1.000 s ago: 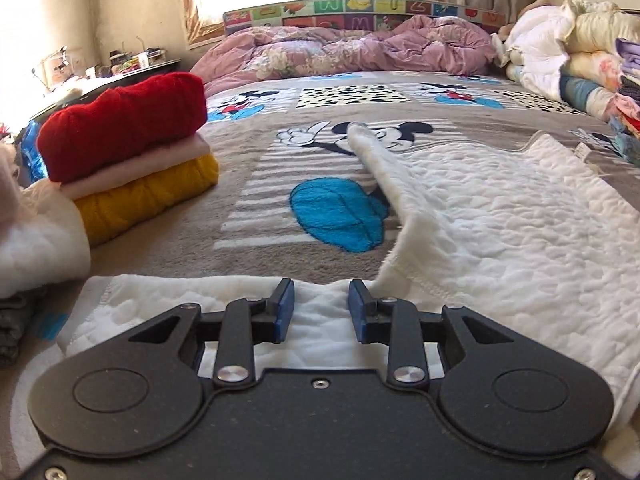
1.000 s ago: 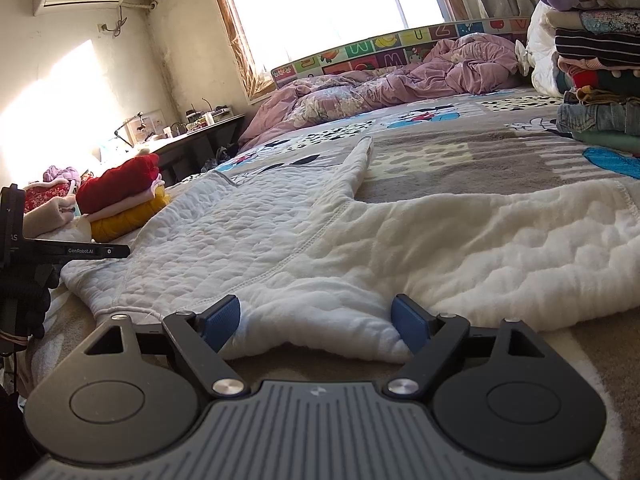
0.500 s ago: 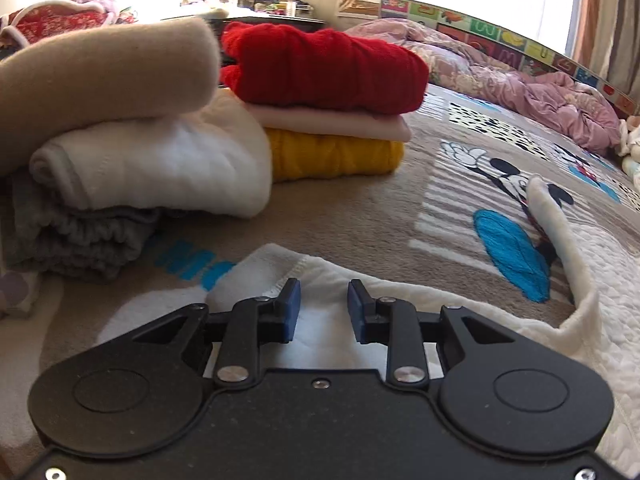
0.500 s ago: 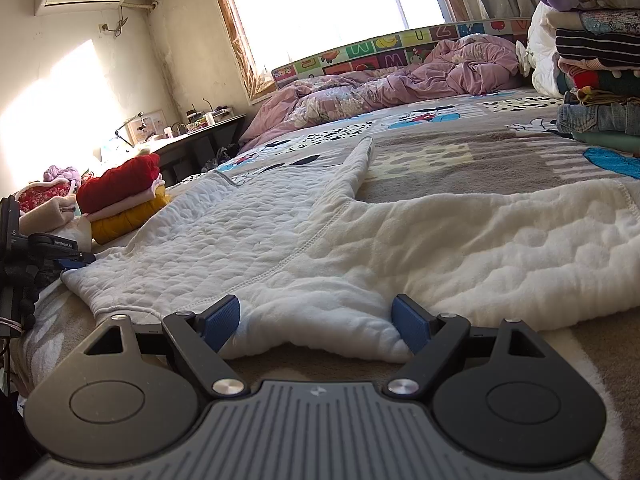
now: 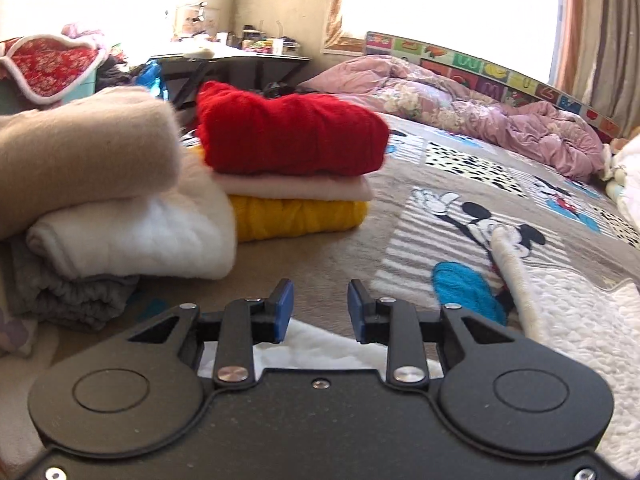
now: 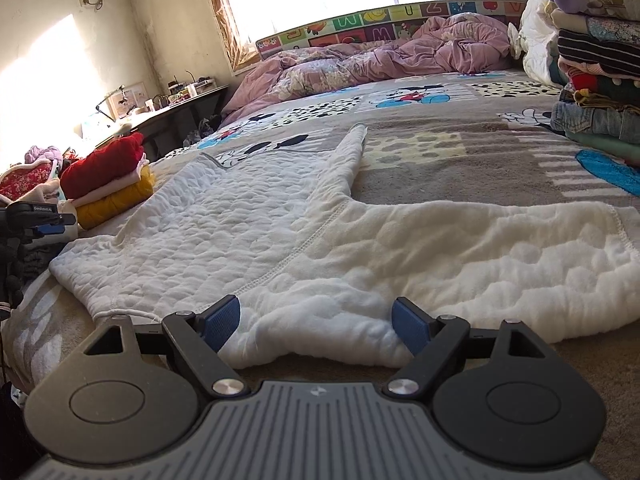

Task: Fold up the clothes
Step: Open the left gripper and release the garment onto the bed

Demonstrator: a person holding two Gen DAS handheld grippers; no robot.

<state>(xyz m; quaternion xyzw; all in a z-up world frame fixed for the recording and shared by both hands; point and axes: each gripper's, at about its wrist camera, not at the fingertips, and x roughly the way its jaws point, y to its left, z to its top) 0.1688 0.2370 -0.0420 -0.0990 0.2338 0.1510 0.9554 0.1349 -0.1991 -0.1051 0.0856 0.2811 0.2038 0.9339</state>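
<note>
**A:** Where your left gripper (image 5: pixel 320 306) points, how much of the white quilted garment (image 6: pixel 360 240) can you see?

**B:** Little. Its body hides most of the cloth's corner; only a white patch shows between and under the blue pads, which stand parted with nothing clamped. One sleeve (image 5: pixel 516 276) runs off beside the blue patch on the Mickey blanket (image 5: pixel 460 184), and the rest is cut off at the frame's right edge.

**A:** And your right gripper (image 6: pixel 318 324)?

**B:** Its jaws are spread wide, either side of a bunched fold at the garment's near edge, not pinching it. The garment lies flat on the blanket, beside the red, cream and yellow stack (image 6: pixel 110 178).

**A:** Any writing you can read?

**B:** Letters on the headboard (image 6: pixel 384 24) behind the garment: W, M, U, Z. A small label on your left gripper, seen from the right wrist view, is too blurred to read. The nearer beige and white pile (image 5: pixel 100 200) is blurred too.
</note>
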